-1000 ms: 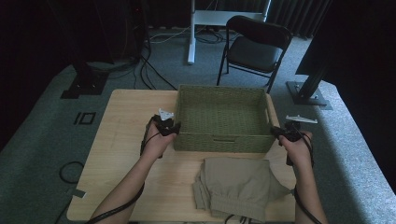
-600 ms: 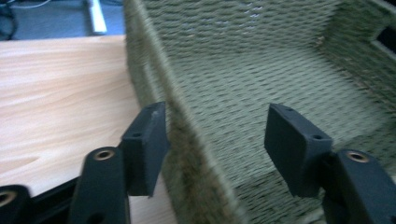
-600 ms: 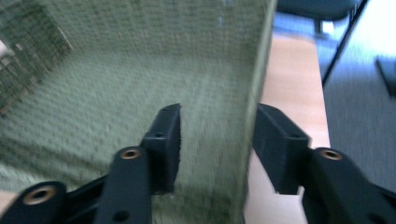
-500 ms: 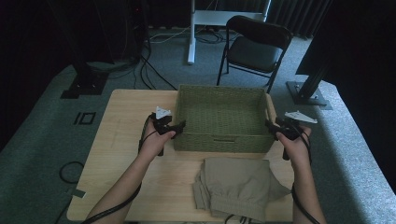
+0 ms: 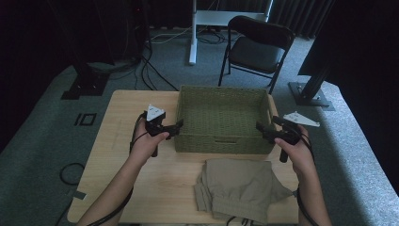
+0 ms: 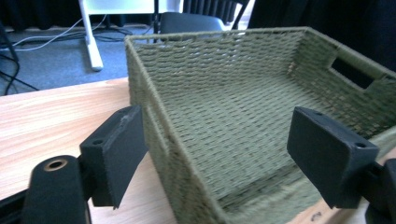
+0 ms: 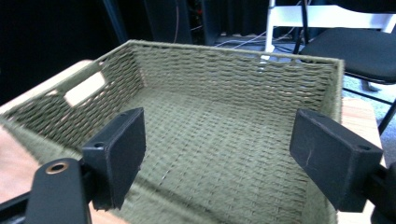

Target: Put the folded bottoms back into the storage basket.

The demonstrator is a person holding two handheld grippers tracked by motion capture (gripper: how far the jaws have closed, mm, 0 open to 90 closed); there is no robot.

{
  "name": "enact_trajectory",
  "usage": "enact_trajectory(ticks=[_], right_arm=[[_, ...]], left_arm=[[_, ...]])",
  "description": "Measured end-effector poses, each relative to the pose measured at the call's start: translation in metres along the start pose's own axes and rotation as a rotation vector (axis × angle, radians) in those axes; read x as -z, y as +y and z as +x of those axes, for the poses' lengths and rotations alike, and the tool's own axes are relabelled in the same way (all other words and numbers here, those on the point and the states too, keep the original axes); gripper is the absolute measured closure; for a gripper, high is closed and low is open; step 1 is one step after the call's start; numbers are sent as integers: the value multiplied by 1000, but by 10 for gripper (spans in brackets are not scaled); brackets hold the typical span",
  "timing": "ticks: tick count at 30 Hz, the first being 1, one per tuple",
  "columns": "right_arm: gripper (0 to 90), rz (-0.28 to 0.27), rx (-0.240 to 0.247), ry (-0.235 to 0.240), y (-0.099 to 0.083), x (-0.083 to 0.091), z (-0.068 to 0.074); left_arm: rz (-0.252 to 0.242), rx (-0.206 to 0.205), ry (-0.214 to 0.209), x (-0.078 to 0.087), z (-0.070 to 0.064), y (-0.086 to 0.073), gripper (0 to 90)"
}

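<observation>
The woven green basket (image 5: 223, 120) sits at the middle of the wooden worktop (image 5: 117, 141), toward its far edge, with folded khaki trousers (image 5: 237, 188) just in front of it. Both forearms reach forward from the near edge. The left hand-held gripper (image 5: 178, 125) is released, its jaws astride the basket's left wall. The right hand-held gripper (image 5: 259, 127) is also spread wide, its jaws at the basket's right wall.

both claws agape: left claw (image 5: 175, 127), right claw (image 5: 261, 129).
</observation>
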State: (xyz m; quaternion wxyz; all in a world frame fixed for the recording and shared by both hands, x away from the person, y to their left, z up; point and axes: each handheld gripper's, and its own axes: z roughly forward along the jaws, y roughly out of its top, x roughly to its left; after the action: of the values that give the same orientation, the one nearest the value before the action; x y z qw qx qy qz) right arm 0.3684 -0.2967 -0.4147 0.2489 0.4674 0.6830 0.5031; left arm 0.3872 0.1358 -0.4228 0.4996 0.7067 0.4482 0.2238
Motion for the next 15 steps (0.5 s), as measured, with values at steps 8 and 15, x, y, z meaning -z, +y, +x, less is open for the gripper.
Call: enact_trajectory(ticks=[8, 15], right_arm=[[182, 11, 46, 28, -10, 9, 10], [174, 24, 64, 40, -25, 13, 14]], left_arm=[[-1, -21, -68, 8, -12, -9, 205], [20, -58, -95, 10, -21, -18, 205]])
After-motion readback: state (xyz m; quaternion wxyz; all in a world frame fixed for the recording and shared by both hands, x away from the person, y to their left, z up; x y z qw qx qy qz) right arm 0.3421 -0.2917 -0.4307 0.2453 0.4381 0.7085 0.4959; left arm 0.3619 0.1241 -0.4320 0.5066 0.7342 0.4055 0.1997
